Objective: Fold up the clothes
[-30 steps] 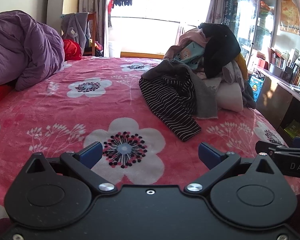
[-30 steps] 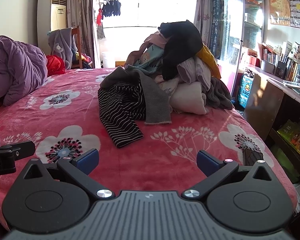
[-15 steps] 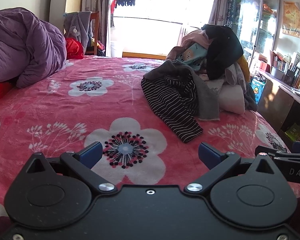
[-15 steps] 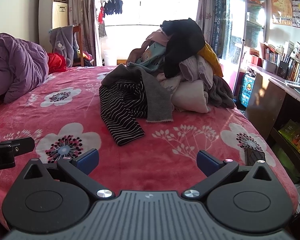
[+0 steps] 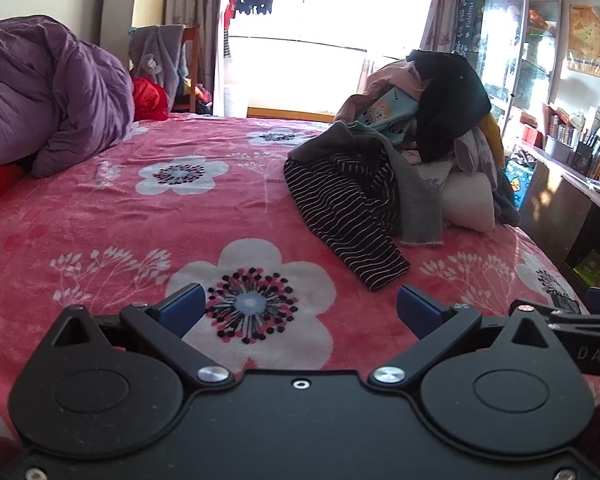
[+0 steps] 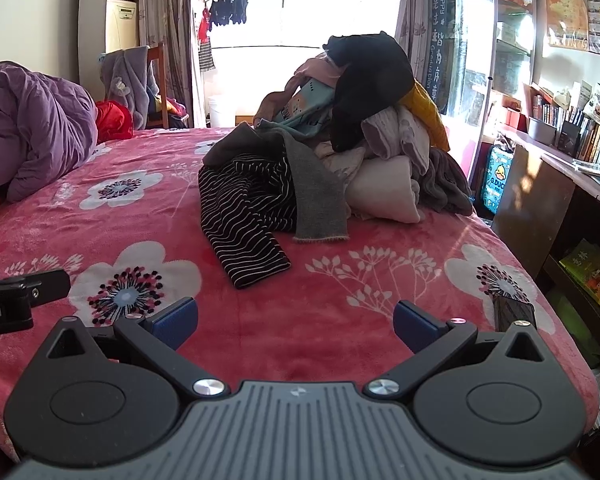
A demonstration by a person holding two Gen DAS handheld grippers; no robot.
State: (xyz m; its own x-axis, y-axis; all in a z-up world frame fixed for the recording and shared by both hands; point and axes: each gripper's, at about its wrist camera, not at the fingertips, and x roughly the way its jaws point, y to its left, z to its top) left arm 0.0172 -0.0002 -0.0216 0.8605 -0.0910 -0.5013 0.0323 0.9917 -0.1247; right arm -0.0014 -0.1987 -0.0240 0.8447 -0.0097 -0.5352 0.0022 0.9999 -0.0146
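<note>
A heap of mixed clothes (image 5: 428, 128) (image 6: 364, 128) lies on the far right of a pink flowered bed. A black-and-white striped garment (image 5: 348, 216) (image 6: 244, 216) spills from the heap toward me, with a grey garment (image 5: 416, 204) (image 6: 316, 196) draped beside it. My left gripper (image 5: 298, 306) is open and empty over the bedspread, short of the striped sleeve. My right gripper (image 6: 294, 318) is open and empty, also short of the sleeve. Each gripper's side shows at the edge of the other's view.
A purple duvet (image 5: 48, 96) (image 6: 32, 128) is bunched at the left of the bed (image 5: 140, 208). A desk with books (image 6: 572, 168) and shelves stand right of the bed. A chair with clothes (image 6: 132, 80) and an air conditioner stand by the far window.
Both grippers have drifted slightly forward toward the clothes heap. Both jaws stay open.
</note>
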